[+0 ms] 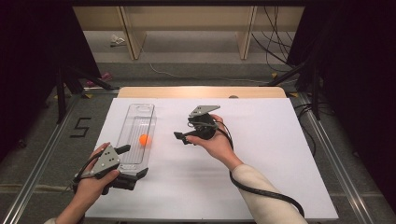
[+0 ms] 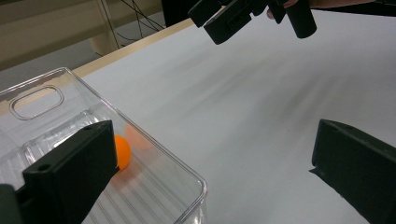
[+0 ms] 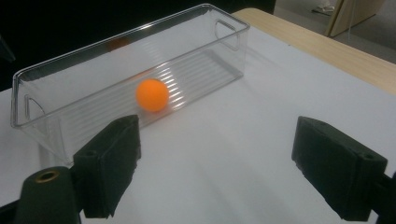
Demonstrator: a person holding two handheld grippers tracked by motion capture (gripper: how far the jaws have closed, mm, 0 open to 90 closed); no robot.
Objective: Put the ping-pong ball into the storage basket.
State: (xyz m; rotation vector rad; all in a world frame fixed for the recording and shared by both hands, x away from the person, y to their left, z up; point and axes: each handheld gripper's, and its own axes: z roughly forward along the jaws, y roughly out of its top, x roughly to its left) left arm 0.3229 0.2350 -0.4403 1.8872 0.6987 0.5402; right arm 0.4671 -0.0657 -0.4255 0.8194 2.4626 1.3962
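The left gripper has its fingers spread wide and grips nothing. In the left gripper view one finger sits over the near end of the clear bin, inside its rim, while the other stands out over the bare worktop; whether the inner finger touches the plastic I cannot tell.

The right gripper is held above the middle of the worktop, apart from the bin, its fingers also wide apart — nothing between them.

The orange ball lies on the floor of the bin, about midway along its length. It is small, round and matte, with a smooth, even surface.

The bin is a long, narrow box of clear hard plastic with rounded corners, a ribbed floor and an oval handle cut-out at each end — its walls catch faint orange reflections of the ball. The fingers are blocky, matte black pads with squared edges. The worktop is covered by a smooth white sheet, with a pale wooden edge showing at the far side.
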